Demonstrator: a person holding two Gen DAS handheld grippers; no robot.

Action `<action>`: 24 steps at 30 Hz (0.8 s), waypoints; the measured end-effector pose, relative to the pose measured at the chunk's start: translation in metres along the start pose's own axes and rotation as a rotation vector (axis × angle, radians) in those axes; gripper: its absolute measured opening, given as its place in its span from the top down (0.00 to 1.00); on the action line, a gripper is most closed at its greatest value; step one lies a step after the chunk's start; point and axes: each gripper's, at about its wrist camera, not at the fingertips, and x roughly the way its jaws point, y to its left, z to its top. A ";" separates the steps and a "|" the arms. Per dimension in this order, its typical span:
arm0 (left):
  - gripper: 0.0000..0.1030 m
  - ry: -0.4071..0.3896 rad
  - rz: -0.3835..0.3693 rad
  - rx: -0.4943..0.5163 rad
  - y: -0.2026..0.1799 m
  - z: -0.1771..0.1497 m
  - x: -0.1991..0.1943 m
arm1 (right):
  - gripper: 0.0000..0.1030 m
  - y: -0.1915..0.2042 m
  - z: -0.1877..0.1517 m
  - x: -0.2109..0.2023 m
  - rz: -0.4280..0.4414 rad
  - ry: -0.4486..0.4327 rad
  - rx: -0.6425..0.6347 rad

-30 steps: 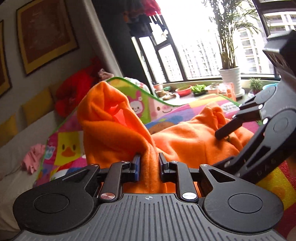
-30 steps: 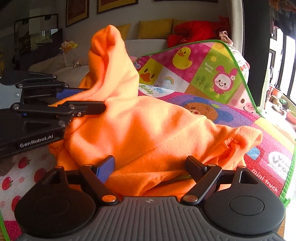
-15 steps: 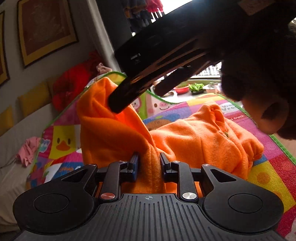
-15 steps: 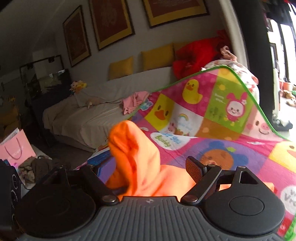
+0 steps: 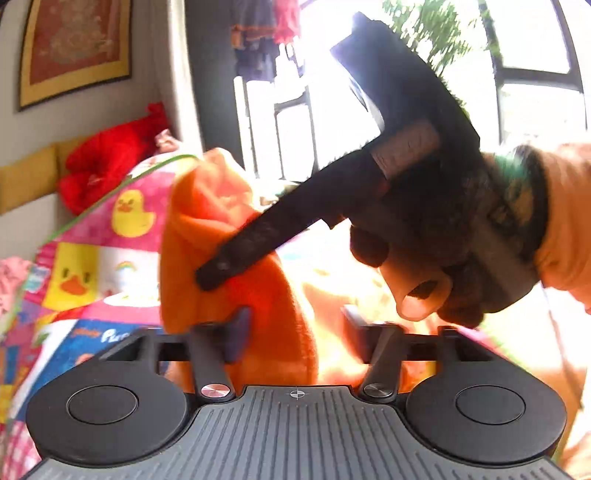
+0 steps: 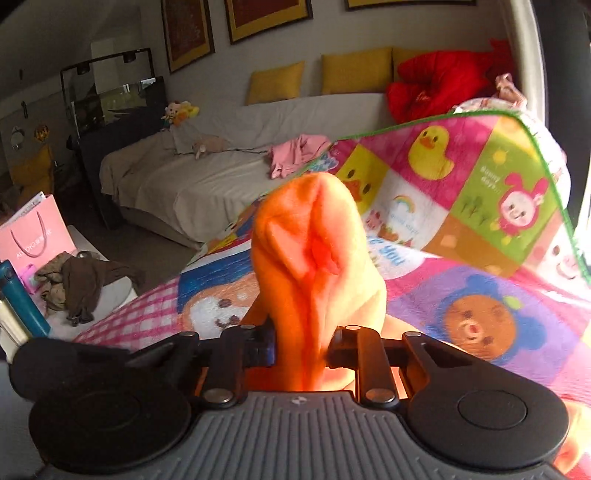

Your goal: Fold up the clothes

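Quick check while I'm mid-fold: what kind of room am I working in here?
Most likely a home living room. A long daybed-style sofa with yellow cushions runs along the wall under framed pictures, and the orange garment is being folded over a colourful children's play mat.

A grey sofa (image 6: 221, 173) is standing along the wall, with yellow cushions (image 6: 354, 70) propped on its back, a red bundle (image 6: 439, 88) lying at its right end and pink clothes (image 6: 295, 155) lying on its seat. Framed pictures (image 6: 266, 16) are hanging on the wall above the sofa, and a cartoon mat (image 6: 480, 192) is spreading in front of it. Right of the sofa, daylight is pouring through a tall window (image 5: 524, 88).
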 end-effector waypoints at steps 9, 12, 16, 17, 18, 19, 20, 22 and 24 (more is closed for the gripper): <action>0.17 0.011 -0.091 -0.169 0.012 0.023 0.015 | 0.81 -0.065 -0.023 -0.072 -0.166 -0.096 0.122; 0.16 0.047 -0.115 -0.262 0.021 0.027 0.033 | 0.81 -0.073 -0.026 -0.094 -0.162 -0.140 0.163; 0.09 0.090 -0.131 -0.255 0.013 0.020 0.042 | 0.82 -0.061 -0.018 -0.093 -0.145 -0.154 0.135; 0.09 0.102 -0.123 -0.240 0.007 0.017 0.045 | 0.83 -0.055 -0.013 -0.089 -0.137 -0.155 0.122; 0.09 0.117 -0.109 -0.224 0.002 0.013 0.048 | 0.83 -0.049 -0.007 -0.084 -0.131 -0.155 0.107; 0.09 0.130 -0.090 -0.216 -0.002 0.010 0.054 | 0.83 -0.044 -0.001 -0.079 -0.126 -0.152 0.091; 0.09 0.144 -0.069 -0.212 -0.006 0.008 0.060 | 0.83 -0.038 0.005 -0.075 -0.120 -0.147 0.074; 0.09 0.161 -0.022 -0.226 -0.007 0.005 0.074 | 0.83 -0.027 0.014 -0.065 -0.110 -0.131 0.038; 0.11 0.168 0.025 -0.244 -0.003 0.004 0.089 | 0.83 -0.016 0.018 -0.058 -0.103 -0.112 0.006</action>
